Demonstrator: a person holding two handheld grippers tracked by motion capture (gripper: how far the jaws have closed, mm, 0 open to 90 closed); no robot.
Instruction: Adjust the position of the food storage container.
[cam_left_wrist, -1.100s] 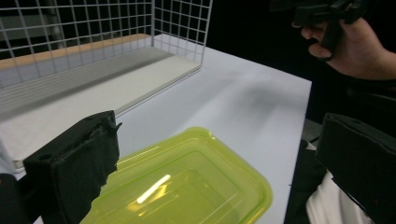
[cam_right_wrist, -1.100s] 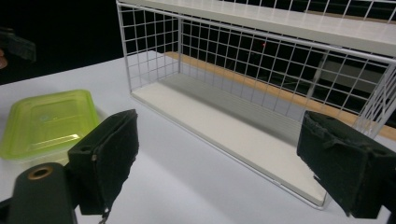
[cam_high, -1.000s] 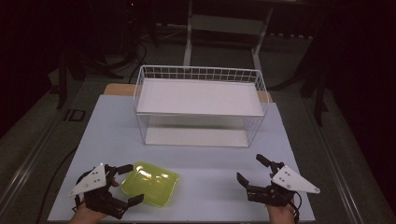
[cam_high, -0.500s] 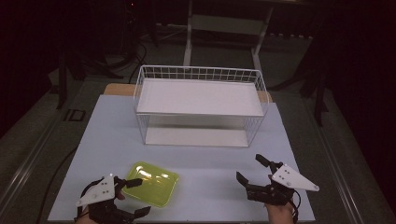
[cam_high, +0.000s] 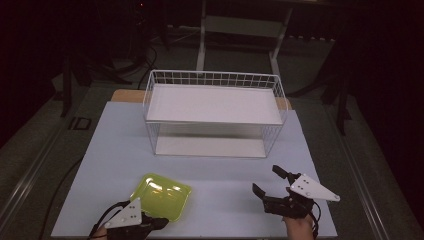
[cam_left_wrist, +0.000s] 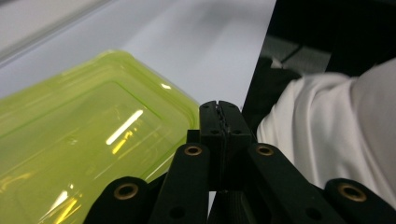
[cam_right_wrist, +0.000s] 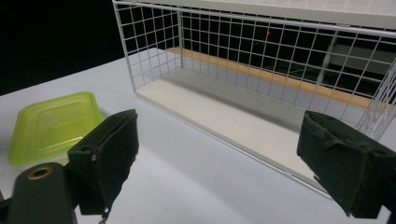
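- One white wire rack (cam_high: 215, 117), two shelves, at the table's (cam_high: 100, 150) far middle.
- One yellow-green lid (cam_high: 161, 196), near-left.
- Left gripper (cam_left_wrist: 219, 114): jaws pressed together, empty, beside the lid's corner.
- Right gripper (cam_high: 272, 181): jaws wide apart, empty.

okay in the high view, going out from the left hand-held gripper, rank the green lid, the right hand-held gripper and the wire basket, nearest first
1. Green lid: right at the left hand-held gripper, near-left of the table.
2. Right hand-held gripper: across the near edge, right side.
3. Wire basket: far end, centre.

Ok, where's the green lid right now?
High view: the green lid lies near the table's front-left edge, at the left gripper, in front of the wire rack.
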